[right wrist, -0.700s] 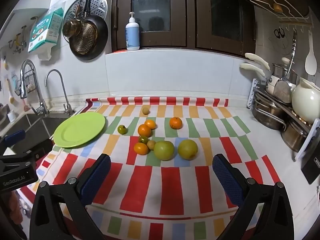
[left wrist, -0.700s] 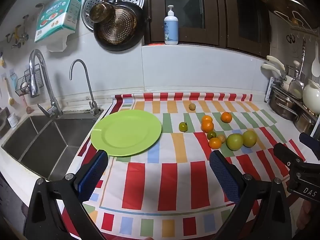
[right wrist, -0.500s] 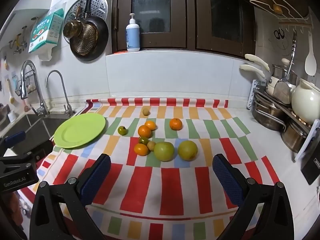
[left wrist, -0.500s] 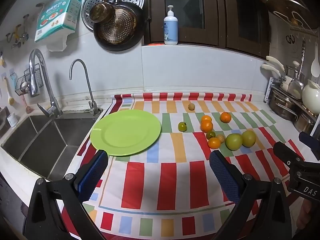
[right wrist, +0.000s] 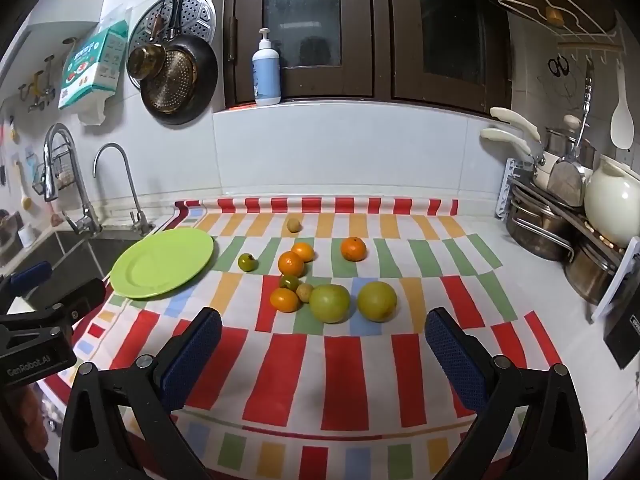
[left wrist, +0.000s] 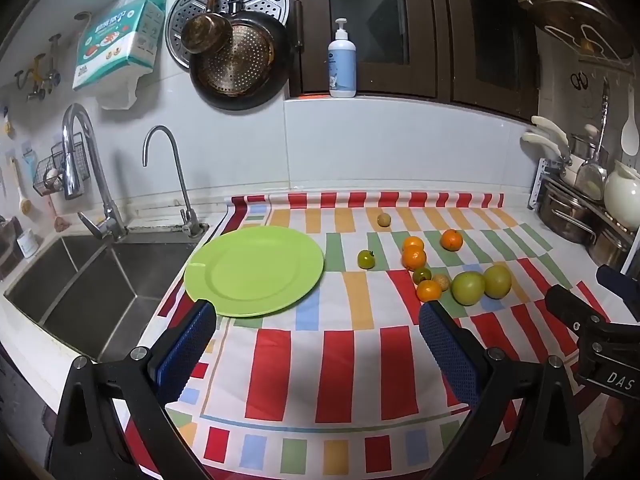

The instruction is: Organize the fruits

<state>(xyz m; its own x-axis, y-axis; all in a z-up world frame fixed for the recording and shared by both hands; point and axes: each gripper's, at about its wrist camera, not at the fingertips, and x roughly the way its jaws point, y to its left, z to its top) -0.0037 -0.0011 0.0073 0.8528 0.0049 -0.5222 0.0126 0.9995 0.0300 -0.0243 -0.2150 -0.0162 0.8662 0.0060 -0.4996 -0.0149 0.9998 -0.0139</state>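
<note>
- Fruits (right wrist: pixel 320 280) lay loose on the striped tabletop (right wrist: pixel 344 376), clustered right of the bare green plate (right wrist: pixel 162 264).
- Left tool (left wrist: pixel 318 344) and right tool (right wrist: pixel 322 344) both gaped wide, holding nothing.
- Risk, as I judged it: round oranges could roll away if nudged, and touching neighbours might scatter.

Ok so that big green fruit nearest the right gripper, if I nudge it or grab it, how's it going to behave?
The big green fruit looks round and smooth, so a nudge would probably roll it across the flat striped cloth. It sits against a small tan fruit, which it may bump. Its skin looks glossy, so the open right gripper should probably close around its middle.
</note>
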